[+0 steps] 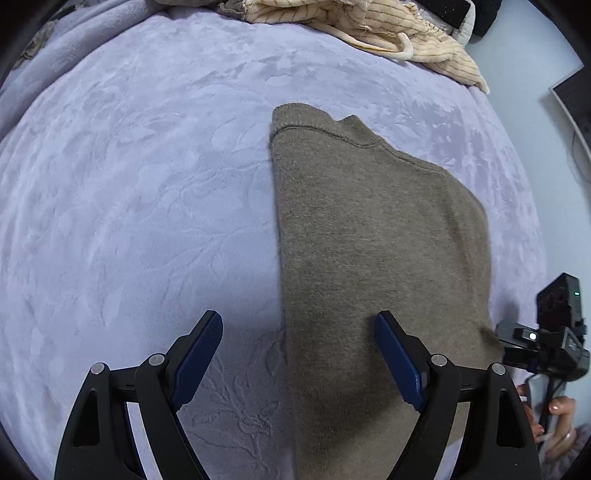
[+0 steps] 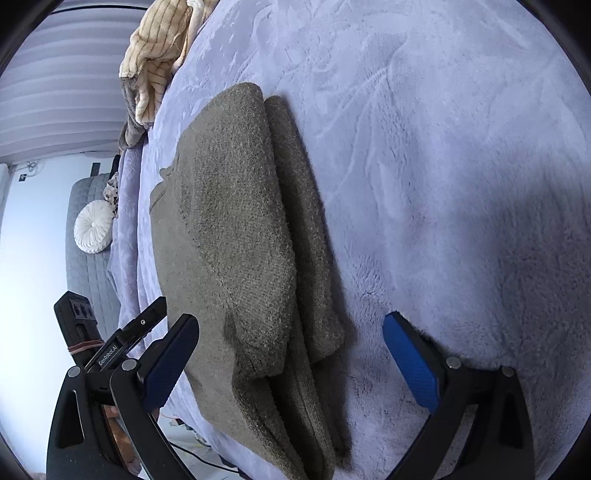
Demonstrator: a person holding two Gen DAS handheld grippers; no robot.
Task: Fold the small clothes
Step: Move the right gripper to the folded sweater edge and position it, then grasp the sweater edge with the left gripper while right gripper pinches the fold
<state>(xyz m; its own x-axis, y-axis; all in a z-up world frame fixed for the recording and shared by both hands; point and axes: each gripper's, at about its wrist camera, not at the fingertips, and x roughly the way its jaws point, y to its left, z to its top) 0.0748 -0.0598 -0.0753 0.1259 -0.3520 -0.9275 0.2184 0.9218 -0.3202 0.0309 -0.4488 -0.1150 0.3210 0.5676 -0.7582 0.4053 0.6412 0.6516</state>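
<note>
An olive-brown knitted sweater (image 1: 369, 229) lies folded lengthwise on the lavender blanket (image 1: 129, 184). In the left wrist view my left gripper (image 1: 297, 326) hangs open just above it, the sweater's left edge running between the blue pads (image 1: 201, 345); nothing is gripped. In the right wrist view the sweater (image 2: 236, 229) shows two stacked layers, and its near end lies under my right gripper (image 2: 291, 326), whose jaws stand wide apart without pressing on it. The left gripper's black body (image 2: 110, 347) shows at the sweater's left edge.
A cream striped garment (image 1: 388, 33) is heaped at the far end of the blanket (image 2: 443, 184), also visible as the cream garment (image 2: 159, 48). The bed edge runs left of the sweater in the right wrist view, with a white round cushion (image 2: 94, 227) beyond. A hand (image 1: 557, 417) holds the right gripper's body (image 1: 546, 339).
</note>
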